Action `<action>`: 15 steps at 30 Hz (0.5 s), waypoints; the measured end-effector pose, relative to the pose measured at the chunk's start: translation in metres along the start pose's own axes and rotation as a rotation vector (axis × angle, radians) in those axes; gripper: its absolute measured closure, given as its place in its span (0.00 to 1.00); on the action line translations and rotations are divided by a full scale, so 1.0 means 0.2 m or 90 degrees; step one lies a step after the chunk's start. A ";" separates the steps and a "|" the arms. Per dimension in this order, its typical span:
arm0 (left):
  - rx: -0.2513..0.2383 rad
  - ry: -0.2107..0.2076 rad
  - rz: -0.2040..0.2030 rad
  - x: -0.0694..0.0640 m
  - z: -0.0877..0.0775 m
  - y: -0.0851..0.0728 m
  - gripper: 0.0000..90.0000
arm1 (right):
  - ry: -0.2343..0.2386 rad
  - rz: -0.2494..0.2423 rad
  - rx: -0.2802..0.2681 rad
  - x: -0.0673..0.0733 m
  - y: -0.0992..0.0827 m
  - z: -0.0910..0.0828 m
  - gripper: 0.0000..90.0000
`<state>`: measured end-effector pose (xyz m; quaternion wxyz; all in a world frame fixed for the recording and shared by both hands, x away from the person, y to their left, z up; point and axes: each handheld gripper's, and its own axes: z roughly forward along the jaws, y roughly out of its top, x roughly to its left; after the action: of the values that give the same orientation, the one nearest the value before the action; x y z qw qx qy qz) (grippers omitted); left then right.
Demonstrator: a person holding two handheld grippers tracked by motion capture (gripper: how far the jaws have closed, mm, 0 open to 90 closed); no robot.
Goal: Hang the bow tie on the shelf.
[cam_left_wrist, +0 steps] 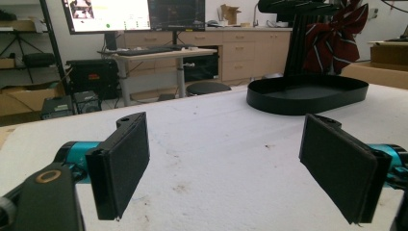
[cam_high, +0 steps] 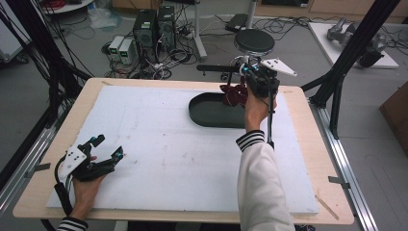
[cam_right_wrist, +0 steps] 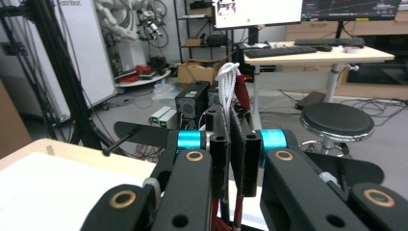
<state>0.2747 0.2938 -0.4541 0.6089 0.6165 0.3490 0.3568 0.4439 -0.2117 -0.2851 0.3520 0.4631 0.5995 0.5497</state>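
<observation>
A dark red bow tie with thin stripes (cam_high: 235, 95) hangs over the black oval tray (cam_high: 207, 114) at the table's far side. My right gripper (cam_high: 248, 76) is shut on its white strap (cam_right_wrist: 230, 82), holding it above the tray's right end. From the left gripper view the bow (cam_left_wrist: 337, 41) dangles above the tray (cam_left_wrist: 308, 94) far ahead. My left gripper (cam_high: 107, 150) rests near the table's front left corner, open, with nothing between its black pads (cam_left_wrist: 126, 161).
A white mat (cam_high: 159, 149) covers the wooden table (cam_high: 308, 159). Black frame posts (cam_high: 353, 43) stand at the right, and a black stool (cam_high: 254, 41) stands behind the table. Computers and cables lie on the floor beyond.
</observation>
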 end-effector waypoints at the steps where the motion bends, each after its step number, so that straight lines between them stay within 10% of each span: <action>1: 0.000 0.000 0.000 0.00 0.00 0.00 0.20 | -0.001 -0.001 -0.001 -0.01 0.00 0.00 0.96; 15: -0.002 0.003 0.000 0.00 0.00 0.00 0.20 | -0.008 0.007 -0.002 -0.01 -0.01 0.08 0.96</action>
<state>0.2745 0.2937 -0.4541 0.6088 0.6149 0.3498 0.3589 0.4587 -0.2085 -0.2897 0.3529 0.4694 0.5941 0.5497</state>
